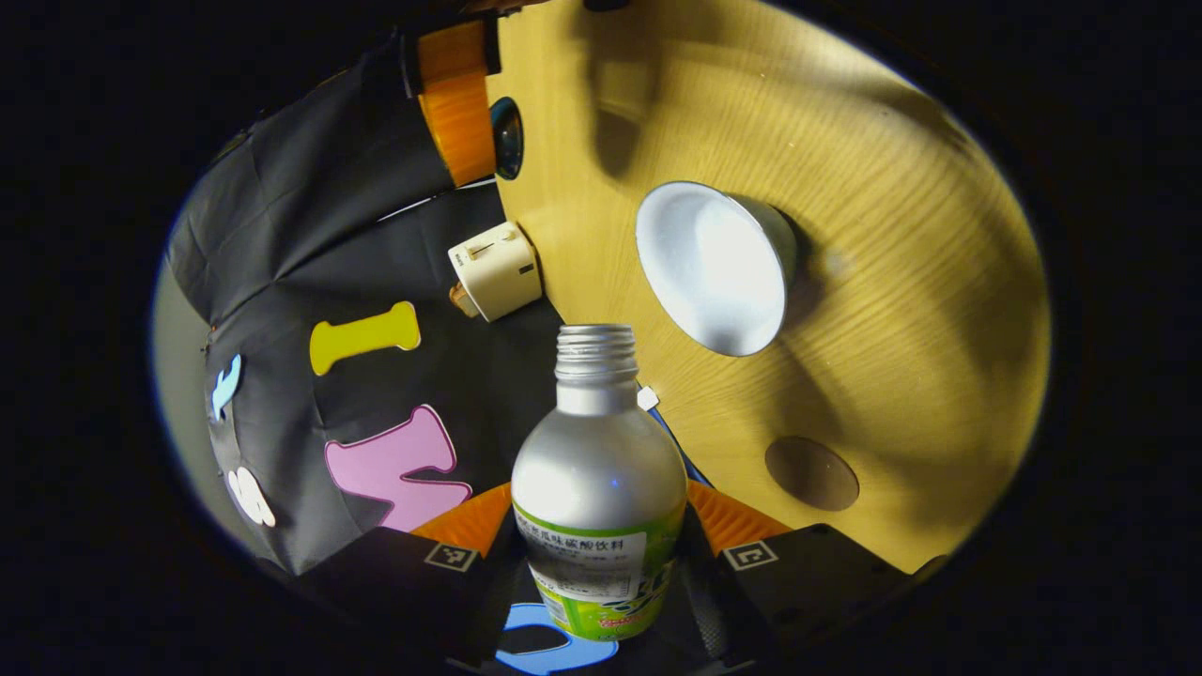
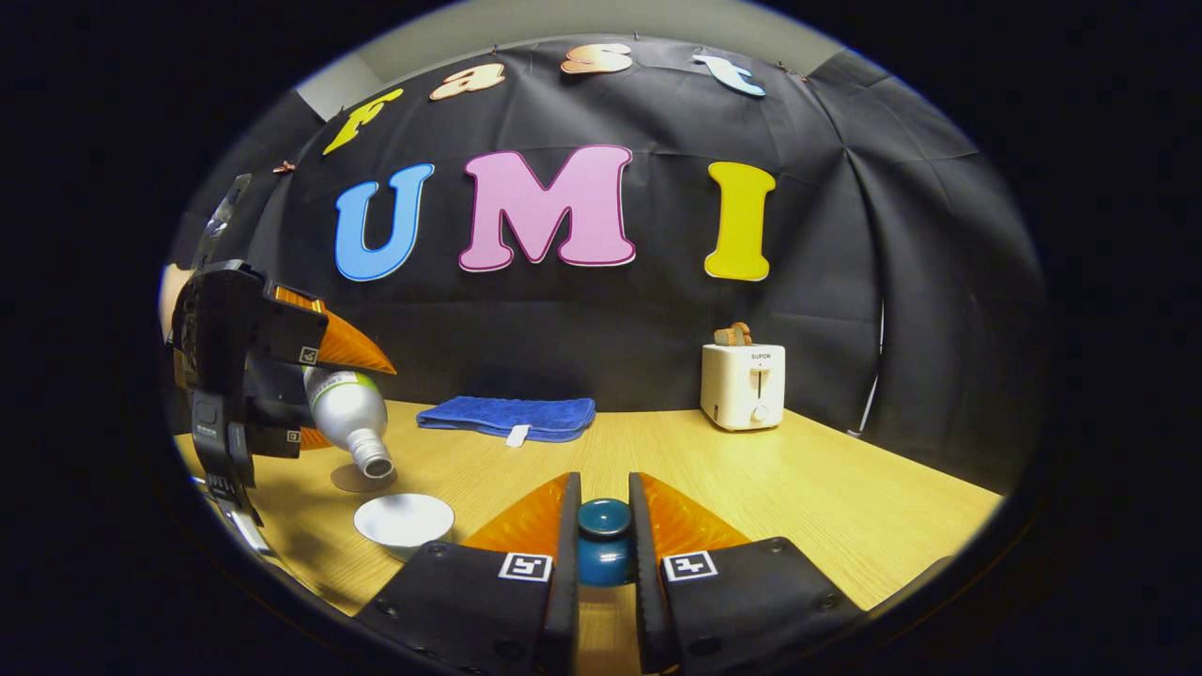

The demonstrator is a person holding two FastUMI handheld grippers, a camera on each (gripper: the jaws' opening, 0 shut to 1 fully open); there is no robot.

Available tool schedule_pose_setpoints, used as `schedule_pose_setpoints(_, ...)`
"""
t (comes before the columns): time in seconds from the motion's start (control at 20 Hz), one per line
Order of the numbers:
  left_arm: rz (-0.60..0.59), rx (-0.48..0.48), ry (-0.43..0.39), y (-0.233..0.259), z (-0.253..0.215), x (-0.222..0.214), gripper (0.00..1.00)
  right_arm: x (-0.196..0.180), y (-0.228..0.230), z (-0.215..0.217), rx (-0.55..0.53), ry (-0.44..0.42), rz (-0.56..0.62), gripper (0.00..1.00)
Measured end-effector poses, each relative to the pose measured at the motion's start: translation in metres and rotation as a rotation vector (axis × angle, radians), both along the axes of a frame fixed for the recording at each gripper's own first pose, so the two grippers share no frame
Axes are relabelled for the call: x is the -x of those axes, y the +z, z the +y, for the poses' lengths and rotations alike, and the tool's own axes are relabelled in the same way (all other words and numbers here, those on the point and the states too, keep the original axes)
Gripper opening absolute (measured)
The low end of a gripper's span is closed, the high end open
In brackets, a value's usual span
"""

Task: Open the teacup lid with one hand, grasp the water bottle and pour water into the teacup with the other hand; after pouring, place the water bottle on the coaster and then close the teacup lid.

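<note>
Above the teacup [image 2: 404, 519], left tool [image 2: 324, 394] tilts the bottle [image 2: 349, 413] downward.

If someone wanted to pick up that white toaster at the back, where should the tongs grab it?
Probably across the toaster's two broad flat faces, near the top, coming down from above. It stands upright on the table near the black cloth, with bread poking from its slot, so grip below that.

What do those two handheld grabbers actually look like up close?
Each is a chunky black body ending in two wedge-shaped jaws with ribbed faces. On the right gripper, each jaw block carries a small square black-and-white tag. The left gripper has the same tags in its own view. Seen from the side in the right gripper view, it is a tall black handle with similar tags.
</note>
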State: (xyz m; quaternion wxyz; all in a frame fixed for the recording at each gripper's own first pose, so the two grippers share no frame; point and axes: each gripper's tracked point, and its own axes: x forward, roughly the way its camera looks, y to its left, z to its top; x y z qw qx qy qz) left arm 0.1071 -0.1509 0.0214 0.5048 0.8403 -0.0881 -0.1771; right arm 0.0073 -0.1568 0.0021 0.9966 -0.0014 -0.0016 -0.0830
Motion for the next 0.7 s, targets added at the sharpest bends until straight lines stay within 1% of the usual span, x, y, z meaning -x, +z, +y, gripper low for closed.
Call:
schedule_pose_setpoints(0.05, 0.008, 0.062, 0.007, 0.002, 0.001, 0.000, 0.80, 0.001, 0.000, -0.001, 0.000, -0.003, 0.000, 0.28)
schedule_pose_setpoints(0.1, 0.022, 0.147, 0.016, 0.009, 0.004, -0.001, 0.79, 0.002, 0.000, -0.001, 0.001, -0.004, -0.001, 0.28)
schedule_pose_setpoints(0.25, 0.067, 0.493, 0.031, 0.031, 0.010, 0.004, 0.79, 0.003, 0.000, 0.001, 0.001, 0.006, 0.000, 0.28)
schedule_pose_setpoints(0.35, 0.054, 0.716, 0.048, 0.057, 0.025, -0.001, 0.79, 0.005, 0.001, 0.001, 0.000, 0.007, -0.001, 0.28)
schedule_pose_setpoints(0.5, 0.085, 1.021, 0.105, 0.073, 0.050, -0.013, 0.79, 0.005, 0.001, 0.001, 0.001, 0.007, -0.002, 0.28)
schedule_pose_setpoints(0.6, 0.143, 1.254, 0.143, 0.070, 0.065, -0.025, 0.79, 0.004, 0.000, 0.001, 0.001, 0.007, -0.001, 0.28)
schedule_pose_setpoints(0.7, 0.238, 1.502, 0.176, 0.063, 0.073, -0.038, 0.78, 0.004, 0.000, 0.001, 0.001, 0.007, 0.000, 0.28)
